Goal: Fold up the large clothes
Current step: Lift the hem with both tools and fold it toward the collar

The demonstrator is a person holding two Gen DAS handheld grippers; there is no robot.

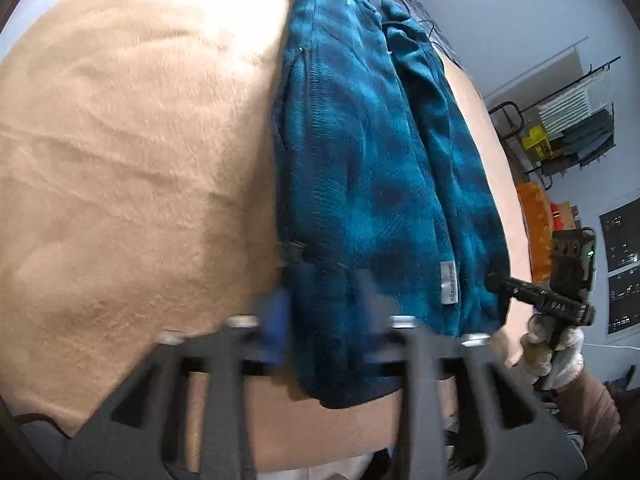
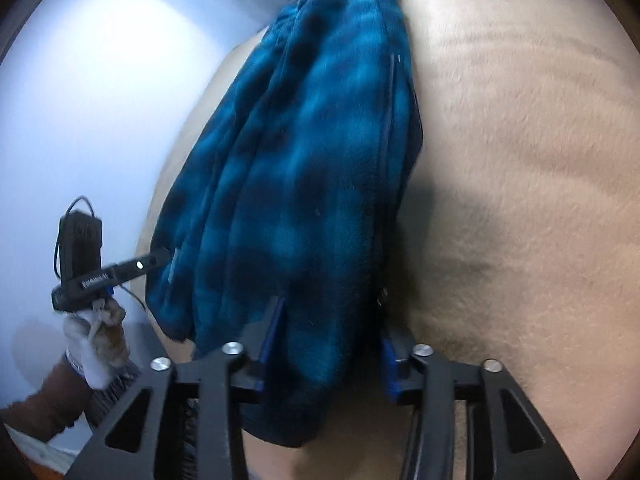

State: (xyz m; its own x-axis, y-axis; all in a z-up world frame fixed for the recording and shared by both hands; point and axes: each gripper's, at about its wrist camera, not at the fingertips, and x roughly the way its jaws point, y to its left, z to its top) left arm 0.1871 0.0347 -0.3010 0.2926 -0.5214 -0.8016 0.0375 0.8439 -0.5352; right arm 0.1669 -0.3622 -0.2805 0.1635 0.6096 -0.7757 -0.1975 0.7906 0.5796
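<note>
We cannot make out the fingertips of the left gripper [image 1: 324, 320]; they are smeared by blur against the blue fleece [image 1: 372, 184]. The fleece's far end runs off the top edge in both views. Print on its grey label [image 1: 449, 282] is too small to read.
</note>
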